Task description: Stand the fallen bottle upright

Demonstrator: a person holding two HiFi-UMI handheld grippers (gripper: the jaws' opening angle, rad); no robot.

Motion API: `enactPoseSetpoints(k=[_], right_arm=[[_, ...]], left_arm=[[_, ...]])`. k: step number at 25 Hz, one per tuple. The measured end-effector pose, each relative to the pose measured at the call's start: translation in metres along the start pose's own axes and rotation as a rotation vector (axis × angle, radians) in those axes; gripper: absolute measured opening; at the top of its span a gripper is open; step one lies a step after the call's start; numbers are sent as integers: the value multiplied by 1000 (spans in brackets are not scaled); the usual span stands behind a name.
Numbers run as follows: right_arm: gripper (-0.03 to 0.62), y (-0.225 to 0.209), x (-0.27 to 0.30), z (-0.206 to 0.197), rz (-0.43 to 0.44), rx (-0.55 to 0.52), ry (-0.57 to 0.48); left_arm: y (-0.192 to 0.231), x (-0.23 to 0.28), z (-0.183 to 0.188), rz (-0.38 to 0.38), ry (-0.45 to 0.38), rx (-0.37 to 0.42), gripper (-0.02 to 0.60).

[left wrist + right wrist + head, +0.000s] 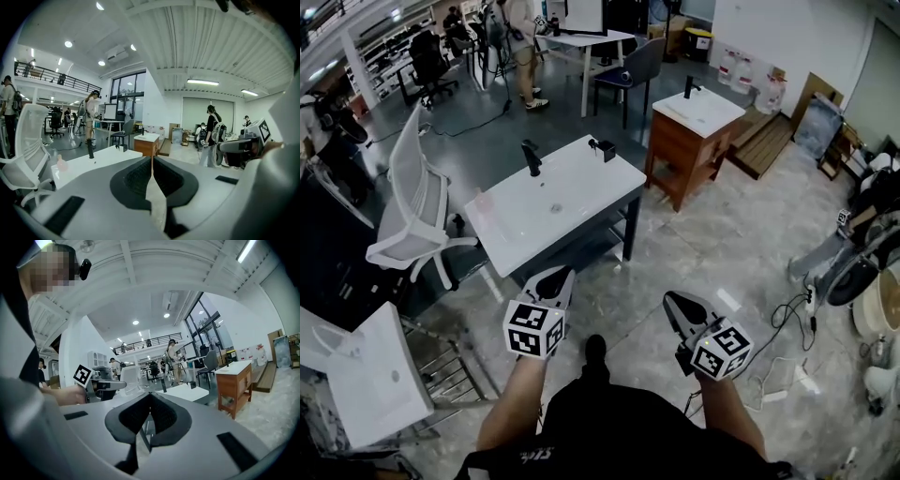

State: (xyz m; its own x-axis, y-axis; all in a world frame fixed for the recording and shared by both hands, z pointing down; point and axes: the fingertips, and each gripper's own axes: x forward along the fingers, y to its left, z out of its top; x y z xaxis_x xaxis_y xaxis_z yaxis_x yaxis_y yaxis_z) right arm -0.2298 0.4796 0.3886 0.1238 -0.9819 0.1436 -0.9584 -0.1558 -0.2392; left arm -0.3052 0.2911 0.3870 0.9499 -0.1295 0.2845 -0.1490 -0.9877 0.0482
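Observation:
A white table stands ahead of me on the tiled floor. On it are an upright black tap-like piece and a small black object. In the left gripper view a small pinkish thing sits near the table's left edge; I cannot tell what it is. No fallen bottle shows clearly. My left gripper hangs just short of the table's near edge, its jaws shut and empty. My right gripper is over bare floor to the right, also shut on nothing.
A white mesh office chair stands left of the table. A wooden cabinet with a white top is behind it on the right. Cables and equipment lie at the right. A white panel on a metal rack is at lower left. People stand far back.

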Motion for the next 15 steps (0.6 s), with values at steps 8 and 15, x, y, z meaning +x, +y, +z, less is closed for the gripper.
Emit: enactPoseSetpoints(k=[8, 15], right_arm=[[15, -71, 71, 29, -51, 19, 18], [15, -108, 157, 51, -37, 29, 40]], left_arm=[[52, 95, 39, -46, -25, 14, 28], [115, 154, 64, -54, -20, 29, 28]])
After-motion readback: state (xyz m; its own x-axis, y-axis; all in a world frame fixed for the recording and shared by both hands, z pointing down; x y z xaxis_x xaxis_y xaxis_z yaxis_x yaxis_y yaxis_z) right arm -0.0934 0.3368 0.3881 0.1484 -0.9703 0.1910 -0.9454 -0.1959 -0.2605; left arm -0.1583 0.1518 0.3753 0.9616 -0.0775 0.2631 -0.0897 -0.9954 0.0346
